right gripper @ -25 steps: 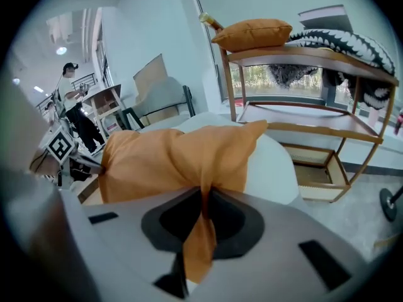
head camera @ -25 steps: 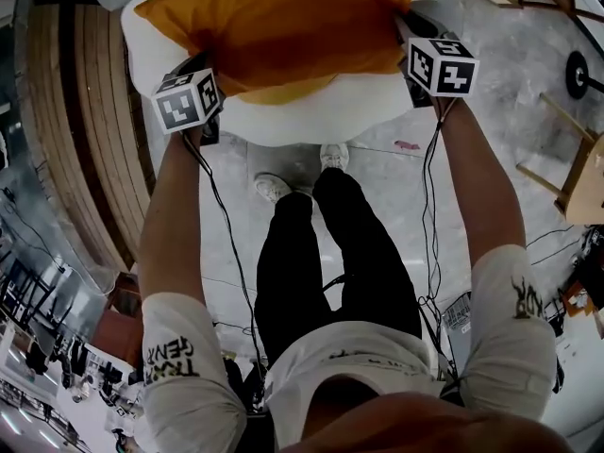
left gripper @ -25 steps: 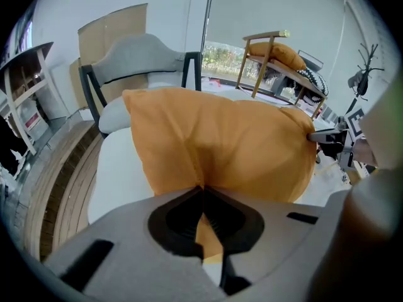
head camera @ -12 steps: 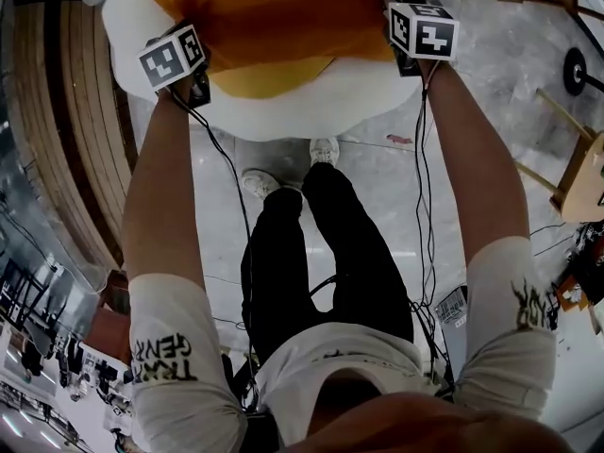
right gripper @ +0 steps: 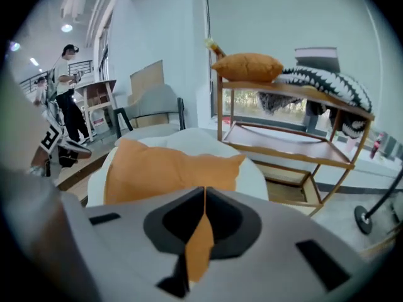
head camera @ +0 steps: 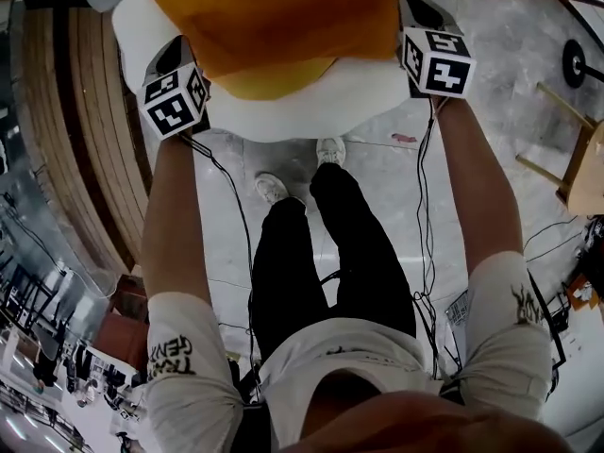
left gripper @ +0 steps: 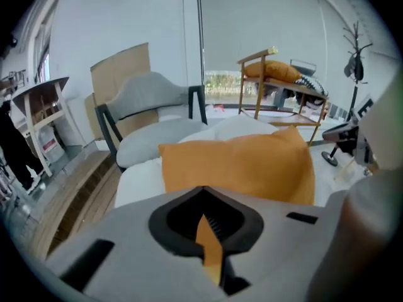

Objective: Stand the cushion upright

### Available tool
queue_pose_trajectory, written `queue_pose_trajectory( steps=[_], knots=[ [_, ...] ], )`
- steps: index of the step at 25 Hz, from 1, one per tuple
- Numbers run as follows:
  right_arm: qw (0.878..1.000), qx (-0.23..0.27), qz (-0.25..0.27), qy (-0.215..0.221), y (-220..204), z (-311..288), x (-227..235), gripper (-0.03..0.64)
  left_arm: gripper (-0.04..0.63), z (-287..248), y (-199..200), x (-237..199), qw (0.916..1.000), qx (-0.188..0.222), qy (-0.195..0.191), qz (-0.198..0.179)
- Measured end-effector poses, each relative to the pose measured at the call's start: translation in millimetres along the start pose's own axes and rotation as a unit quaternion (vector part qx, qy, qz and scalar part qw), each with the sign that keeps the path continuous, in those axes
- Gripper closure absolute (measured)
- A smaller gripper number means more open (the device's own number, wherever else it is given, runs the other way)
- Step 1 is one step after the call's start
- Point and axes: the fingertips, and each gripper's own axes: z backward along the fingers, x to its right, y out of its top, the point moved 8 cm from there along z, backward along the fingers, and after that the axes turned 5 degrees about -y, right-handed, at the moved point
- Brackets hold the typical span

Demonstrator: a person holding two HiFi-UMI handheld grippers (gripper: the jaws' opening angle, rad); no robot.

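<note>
Left gripper [left gripper: 203, 222] and right gripper [right gripper: 203, 214] each clamp fabric at a near corner of the orange cushion [head camera: 283, 17], resting on a white seat [head camera: 311, 107], apparently to tip it upright.

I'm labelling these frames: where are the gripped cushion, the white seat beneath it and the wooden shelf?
cushion [head camera: 274, 17], head view, middle of its orange cover.
white seat [head camera: 283, 111], head view, its bare front edge.
wooden shelf [right gripper: 286, 146], right gripper view, its middle board.
</note>
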Motion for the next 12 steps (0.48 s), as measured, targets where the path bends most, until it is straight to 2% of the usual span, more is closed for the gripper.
queue_pose_trajectory(
  steps=[3,5,10,12],
  knots=[
    [0.999,0.031,0.000,-0.016,0,52,-20,0.589,0.574,45,14,26,0.9982,0.050,-0.018,0.027],
    [0.999,0.034,-0.009,-0.019,-7,84,-42,0.589,0.574,72,13,41,0.9968,0.062,-0.031,0.039],
    [0.998,0.061,-0.027,-0.004,1,155,-95,0.589,0.574,136,21,73,0.9963,0.071,-0.049,0.003],
    [0.996,0.085,-0.037,0.001,19,183,-111,0.589,0.574,167,30,78,0.9949,0.085,-0.055,0.006]
  ],
)
